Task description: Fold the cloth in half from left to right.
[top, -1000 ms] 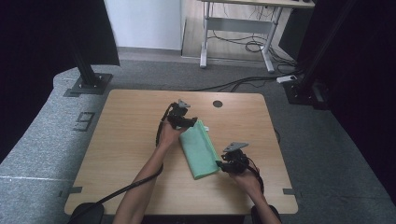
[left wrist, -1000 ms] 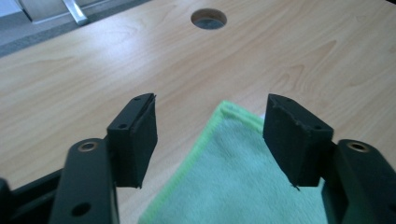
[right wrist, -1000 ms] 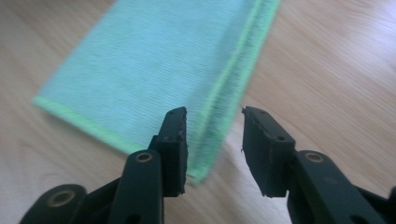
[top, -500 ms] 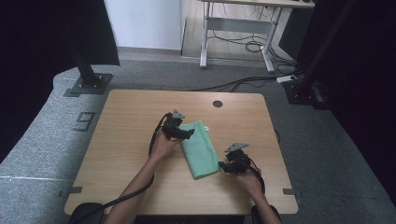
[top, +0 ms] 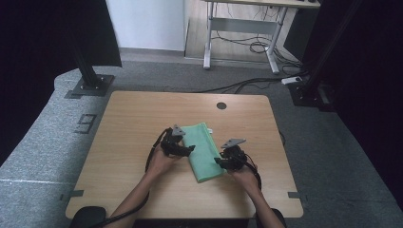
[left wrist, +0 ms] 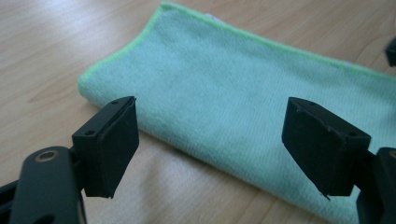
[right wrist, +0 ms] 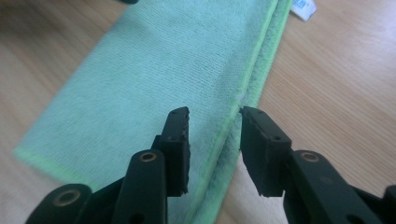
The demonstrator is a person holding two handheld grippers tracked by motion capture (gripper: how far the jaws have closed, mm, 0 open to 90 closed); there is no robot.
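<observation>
The green cloth (top: 203, 151) lies folded into a long strip on the wooden counter (top: 133, 123), between the two hands, its white label at the far end.

Left tool (top: 191, 149): compared with one second ago, it has come back from the far end of the cloth to the middle of the cloth's left long edge. Its jaws have just been opening and now stand wide apart. In the left gripper view the cloth (left wrist: 243, 93) lies flat beyond the left tool (left wrist: 229, 140), with only bare counter and the fold's edge under the gap. Nothing is held.

Right tool (top: 217, 161): it sits at the near right long edge, much where it was. Its jaws have just been closing and now stand narrow but not shut. In the right gripper view the stacked bright hems of the cloth (right wrist: 154, 70) run up through the gap of the right tool (right wrist: 214, 144); the pads do not appear to press on them, so the edge is lined up but not yet gripped.

Assessment: one fold is likely complete and released. Both tools appear positioned for another fold across the strip's width.
</observation>
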